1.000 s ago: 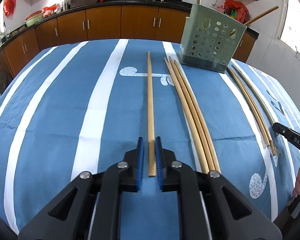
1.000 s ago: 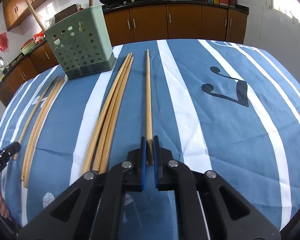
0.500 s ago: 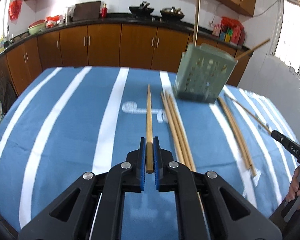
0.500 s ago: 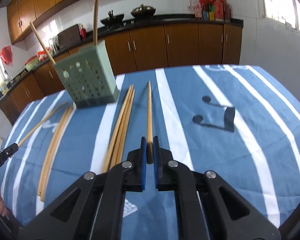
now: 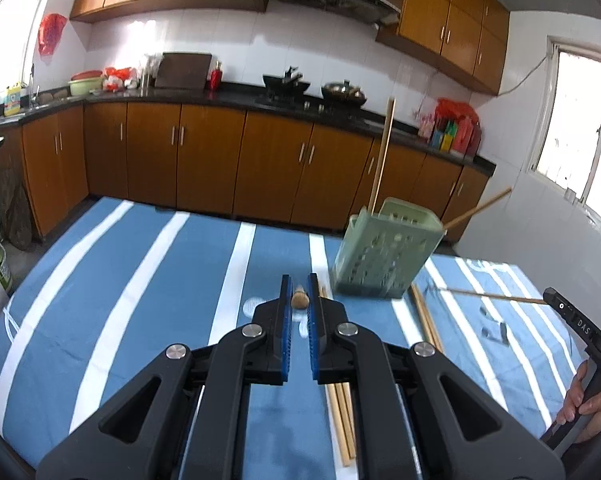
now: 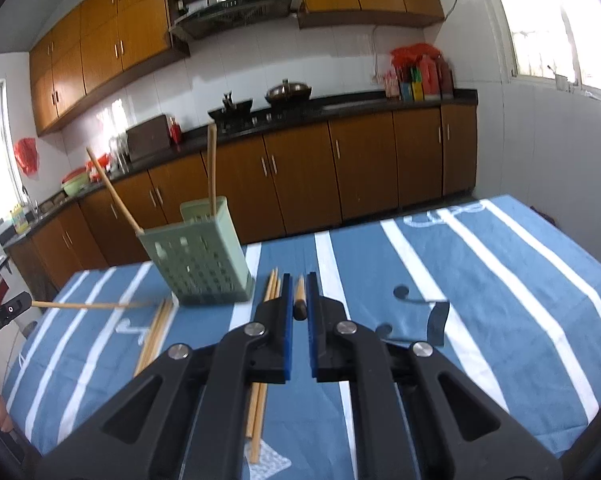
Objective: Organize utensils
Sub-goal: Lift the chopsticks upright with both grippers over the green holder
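My left gripper (image 5: 299,294) is shut on one long wooden chopstick (image 5: 300,300), seen end-on, lifted above the blue striped tablecloth (image 5: 140,304). My right gripper (image 6: 299,296) is shut on another chopstick (image 6: 299,298), also raised and pointing forward. The pale green perforated holder (image 5: 382,254) stands ahead and right of the left gripper; in the right wrist view the holder (image 6: 202,258) is ahead and left. Two chopsticks stand in it. In the left view the right gripper's chopstick (image 5: 496,297) shows lifted at the right.
Several loose chopsticks (image 5: 342,420) lie on the cloth right of the left gripper and beside the holder (image 5: 426,322); in the right view more chopsticks (image 6: 156,330) lie left. Brown kitchen cabinets (image 5: 204,168) stand behind the table. The table's far edge is close behind the holder.
Both grippers have risen and tilted up with their chopsticks, lifting them off the cloth. The view now takes in the cabinets and the holder from farther back.
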Available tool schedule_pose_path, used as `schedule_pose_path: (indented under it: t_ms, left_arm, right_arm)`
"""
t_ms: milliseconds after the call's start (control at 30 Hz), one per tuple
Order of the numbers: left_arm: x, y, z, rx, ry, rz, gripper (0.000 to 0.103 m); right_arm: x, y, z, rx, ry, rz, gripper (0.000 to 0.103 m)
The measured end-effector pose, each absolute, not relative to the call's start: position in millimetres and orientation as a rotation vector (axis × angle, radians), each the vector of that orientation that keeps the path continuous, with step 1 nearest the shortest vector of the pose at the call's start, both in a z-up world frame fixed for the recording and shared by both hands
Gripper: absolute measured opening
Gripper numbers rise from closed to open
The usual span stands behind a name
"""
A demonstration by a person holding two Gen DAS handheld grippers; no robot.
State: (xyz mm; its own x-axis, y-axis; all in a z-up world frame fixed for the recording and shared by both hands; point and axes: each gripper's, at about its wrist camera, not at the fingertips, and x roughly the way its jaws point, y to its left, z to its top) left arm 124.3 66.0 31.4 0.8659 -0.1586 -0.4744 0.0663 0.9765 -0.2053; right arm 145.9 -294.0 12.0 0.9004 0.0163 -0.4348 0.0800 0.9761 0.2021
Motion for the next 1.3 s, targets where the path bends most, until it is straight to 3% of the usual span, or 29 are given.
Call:
schedule_pose_path:
  t_ms: [667,1300]
  left_arm:
    - [131.7,70.7,67.7,-0.2,0.409,-0.105,0.007]
    - [136.4,68.2,68.7,-0.197,0.395,-0.108,0.008]
  right_arm:
    - [155.2,-289.2,73.7,0.209,0.314,-0.003,0.007]
    - [180.4,-274.9,61.5,0.203,0.322,0.006,0.008]
